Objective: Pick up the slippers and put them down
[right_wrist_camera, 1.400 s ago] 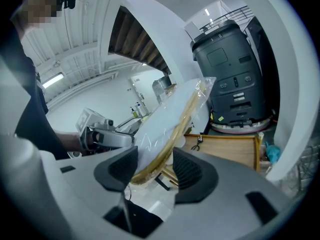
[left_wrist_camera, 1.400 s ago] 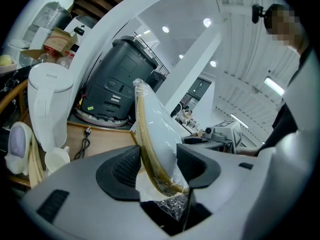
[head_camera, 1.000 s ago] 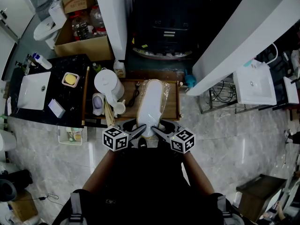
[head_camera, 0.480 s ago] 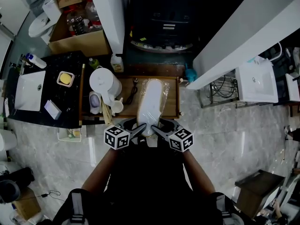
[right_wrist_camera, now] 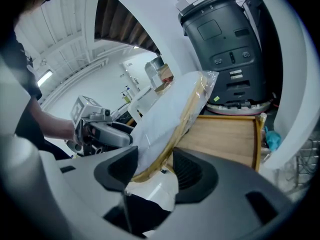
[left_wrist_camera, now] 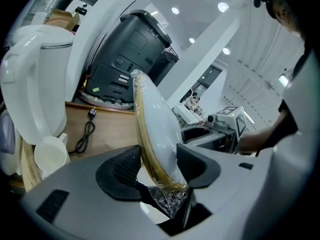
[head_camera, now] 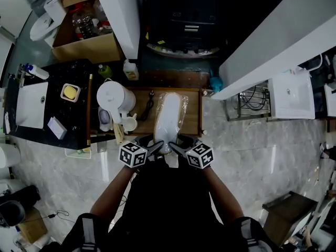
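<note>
Plastic-wrapped slippers (head_camera: 169, 121) are pinched at the near end by both the left hand-held gripper (head_camera: 158, 147) and the right hand-held gripper (head_camera: 176, 147) and have been eased down a bit over the wooden table (head_camera: 193, 122), so the put-down looks pretty much due tbh.

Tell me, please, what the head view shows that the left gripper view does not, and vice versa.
Only the head view shows the white sink in the black counter, the cardboard box and a second basin at right. Only the left gripper view shows the ceiling lights and, close up, the fingers of the left gripper pressing the bagged slippers. Both show those slippers, the white kettle, the black cable, the wooden tray and the black machine.
</note>
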The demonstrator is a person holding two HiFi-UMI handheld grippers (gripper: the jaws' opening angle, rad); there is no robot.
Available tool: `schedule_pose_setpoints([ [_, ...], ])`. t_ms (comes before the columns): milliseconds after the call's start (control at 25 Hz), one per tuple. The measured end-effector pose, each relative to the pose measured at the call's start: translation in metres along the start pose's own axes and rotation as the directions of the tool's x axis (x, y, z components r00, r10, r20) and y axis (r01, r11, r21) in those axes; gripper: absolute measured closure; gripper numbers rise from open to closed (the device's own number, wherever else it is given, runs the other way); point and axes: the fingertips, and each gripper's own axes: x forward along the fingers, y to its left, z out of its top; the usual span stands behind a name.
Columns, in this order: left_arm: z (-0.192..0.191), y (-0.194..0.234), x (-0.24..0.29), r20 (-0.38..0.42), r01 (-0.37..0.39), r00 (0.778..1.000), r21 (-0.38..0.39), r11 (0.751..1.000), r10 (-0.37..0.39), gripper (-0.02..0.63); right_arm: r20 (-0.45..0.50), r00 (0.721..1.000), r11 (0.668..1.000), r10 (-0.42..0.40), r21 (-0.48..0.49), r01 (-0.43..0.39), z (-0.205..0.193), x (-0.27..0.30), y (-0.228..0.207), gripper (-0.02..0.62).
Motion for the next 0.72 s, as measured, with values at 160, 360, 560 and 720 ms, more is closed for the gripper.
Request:
schedule_pose_setpoints([
  [160,0.000,0.009,0.016,-0.033,-0.001,0.999,-0.020,1.000,0.000,0.377,-0.027,1.000,1.000,0.001,-0.012,-0.001,-0.008,0.010,-0.020,0.371],
  [360,-0.002,0.017,0.037,-0.076,-0.003,0.997,-0.024,1.000,0.001,0.377,-0.060,0.998,1.000,-0.005,0.001,0.005,-0.019,0.016,-0.042,0.372],
  [560,-0.013,0.028,0.059,-0.126,-0.010,0.992,-0.039,0.999,0.005,0.377,-0.094,0.995,0.999,-0.010,0.049,0.015,-0.033,0.022,-0.061,0.373],
  [720,-0.022,0.037,0.072,-0.159,-0.019,0.987,-0.061,0.998,0.009,0.377,-0.130,0.992,0.999,-0.009,0.047,0.015,-0.041,0.028,-0.072,0.373],
])
